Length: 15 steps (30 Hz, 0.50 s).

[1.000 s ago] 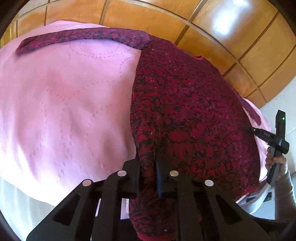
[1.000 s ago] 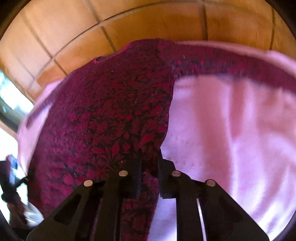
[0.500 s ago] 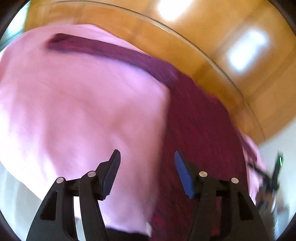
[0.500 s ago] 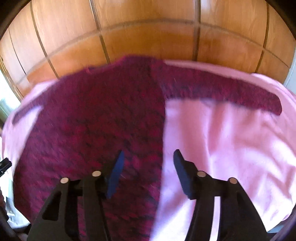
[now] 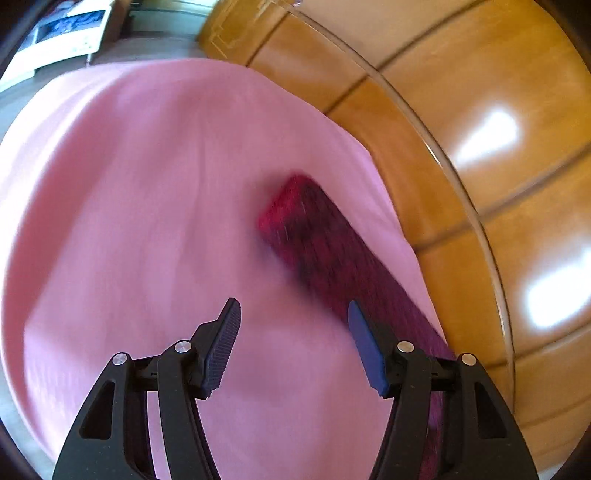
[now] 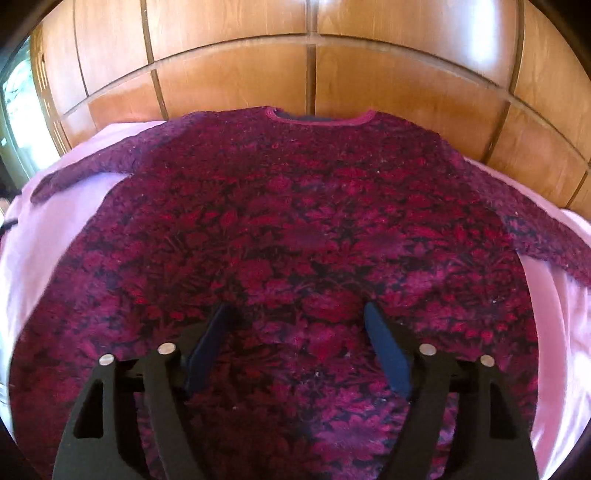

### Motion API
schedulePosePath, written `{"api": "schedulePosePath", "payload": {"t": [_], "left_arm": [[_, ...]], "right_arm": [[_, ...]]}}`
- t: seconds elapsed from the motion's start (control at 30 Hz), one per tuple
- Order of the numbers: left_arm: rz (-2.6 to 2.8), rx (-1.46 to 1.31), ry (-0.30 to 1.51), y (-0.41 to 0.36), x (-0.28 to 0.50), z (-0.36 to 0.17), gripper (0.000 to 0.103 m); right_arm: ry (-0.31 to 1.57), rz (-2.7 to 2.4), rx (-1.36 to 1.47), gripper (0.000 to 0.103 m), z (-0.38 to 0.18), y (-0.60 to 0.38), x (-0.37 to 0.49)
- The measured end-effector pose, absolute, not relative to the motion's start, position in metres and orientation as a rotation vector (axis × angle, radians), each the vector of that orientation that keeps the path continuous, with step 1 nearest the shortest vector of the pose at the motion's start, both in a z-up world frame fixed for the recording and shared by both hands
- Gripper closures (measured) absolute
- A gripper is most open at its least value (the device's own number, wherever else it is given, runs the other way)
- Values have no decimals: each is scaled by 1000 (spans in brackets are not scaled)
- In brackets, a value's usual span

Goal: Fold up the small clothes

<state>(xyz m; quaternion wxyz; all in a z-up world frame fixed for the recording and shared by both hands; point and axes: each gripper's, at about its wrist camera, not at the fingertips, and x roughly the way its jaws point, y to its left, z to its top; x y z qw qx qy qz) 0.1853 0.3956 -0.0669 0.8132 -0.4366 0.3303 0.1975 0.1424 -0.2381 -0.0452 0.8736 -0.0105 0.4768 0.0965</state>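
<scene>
A dark red flower-patterned sweater (image 6: 295, 229) lies flat on a pink sheet (image 6: 44, 236), neck toward the wooden wall, both sleeves spread out sideways. My right gripper (image 6: 295, 314) is open and empty, above the lower middle of the sweater's body. In the left wrist view only one sleeve (image 5: 325, 251) shows, blurred, with its cuff end ahead and slightly right of the fingers. My left gripper (image 5: 293, 314) is open and empty over the pink sheet (image 5: 147, 206), with the sleeve passing under its right finger.
A wooden panelled wall (image 6: 314, 66) runs along the far side of the bed, and also at the right in the left wrist view (image 5: 498, 147). A white piece of furniture (image 5: 62, 33) stands beyond the bed's far left corner.
Both grippers were shut on the sweater's hem a second ago, then opened and let go. The left one has swung out toward the sleeve end; the right one has moved over the sweater's middle.
</scene>
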Motion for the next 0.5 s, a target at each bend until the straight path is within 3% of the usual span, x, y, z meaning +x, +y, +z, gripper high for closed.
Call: {"api": "schedulePosePath", "payload": {"t": [0.07, 0.2, 0.27, 0.3, 0.33, 0.5], "left_arm": [[438, -929, 711, 407, 205, -70, 44], [497, -957, 738, 426, 230, -87, 44], [497, -954, 732, 423, 247, -93, 67], [500, -933, 745, 424, 249, -93, 87], [499, -918, 741, 424, 247, -91, 92], [518, -813, 659, 421, 227, -64, 94]], "right_arm": [[1001, 214, 14, 12, -51, -241, 143], [1034, 264, 35, 2, -58, -255, 150], [1044, 255, 12, 2, -55, -251, 150], [1045, 252, 0, 2, -56, -247, 152], [1042, 251, -2, 2, -56, -244, 152], [1032, 258, 10, 2, -56, -238, 153]]}}
